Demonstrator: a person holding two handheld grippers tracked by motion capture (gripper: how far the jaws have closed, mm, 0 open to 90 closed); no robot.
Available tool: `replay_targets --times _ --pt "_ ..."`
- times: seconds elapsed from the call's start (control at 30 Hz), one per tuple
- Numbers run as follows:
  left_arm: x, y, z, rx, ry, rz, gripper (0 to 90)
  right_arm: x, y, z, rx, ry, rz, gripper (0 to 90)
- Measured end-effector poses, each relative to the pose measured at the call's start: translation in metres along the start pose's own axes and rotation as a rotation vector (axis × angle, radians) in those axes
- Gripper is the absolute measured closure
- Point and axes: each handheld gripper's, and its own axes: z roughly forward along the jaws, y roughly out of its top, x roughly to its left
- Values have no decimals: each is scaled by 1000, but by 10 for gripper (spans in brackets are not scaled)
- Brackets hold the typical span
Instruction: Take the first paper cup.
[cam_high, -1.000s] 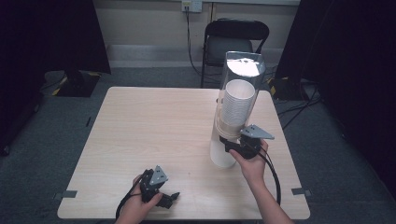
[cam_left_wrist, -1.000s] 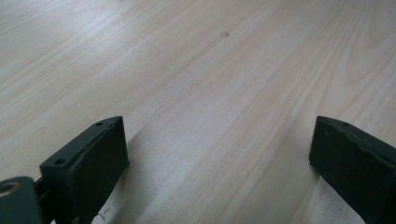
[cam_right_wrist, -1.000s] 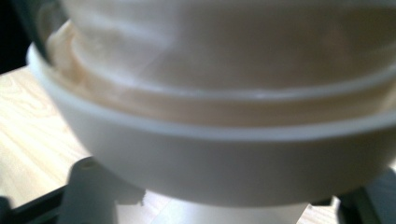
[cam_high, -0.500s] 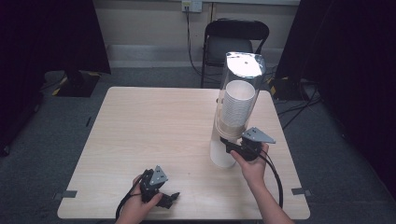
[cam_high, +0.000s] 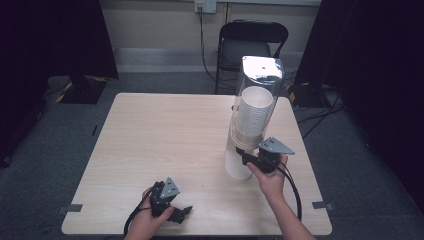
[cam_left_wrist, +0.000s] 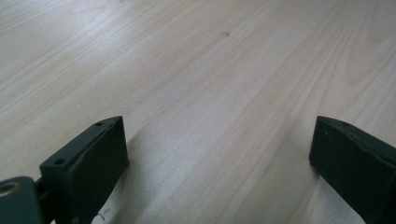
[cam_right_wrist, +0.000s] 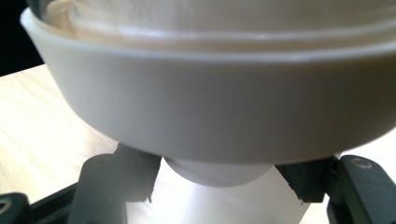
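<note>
A tall clear cup dispenser (cam_high: 256, 100) stands on a white base (cam_high: 238, 167) at the table's right side, with a stack of white cups (cam_high: 253, 112) inside it. My right gripper (cam_high: 246, 154) reaches in under its cream collar (cam_right_wrist: 210, 116). In the right gripper view the lowest cup's bottom (cam_right_wrist: 215, 173) pokes out below that collar, and my right gripper (cam_right_wrist: 217, 179) is shut on it, one black jaw pressing each side. Near the front edge, my left gripper (cam_high: 185, 212) rests low over the wood. Bare wood lies between the wide-apart jaws of my left gripper (cam_left_wrist: 219, 158), which is open.
The light wooden table (cam_high: 160, 135) stretches bare to the left and behind the dispenser. A black folding chair (cam_high: 252, 42) stands beyond the far edge. Cables trail from both grippers toward the near edge. Grey carpet surrounds the table.
</note>
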Motion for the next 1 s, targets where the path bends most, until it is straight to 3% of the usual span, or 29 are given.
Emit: replay_targets --times 0.4,0.57,0.63,0.73,1.0 --pt "-1 0 1 -10 0 -11 32 0 -1 0 35 1 -5 369" --pt "0 0 0 9 0 2 28 -2 -1 0 21 11 -13 349" --pt "0 1 0 12 -3 -2 25 0 0 -1 19 0 -18 261" --pt "0 1 0 23 -4 3 17 1 4 -4 -20 -15 -25 231" --pt "-1 1 1 15 -7 4 6 -2 12 -2 -32 -14 2 260"
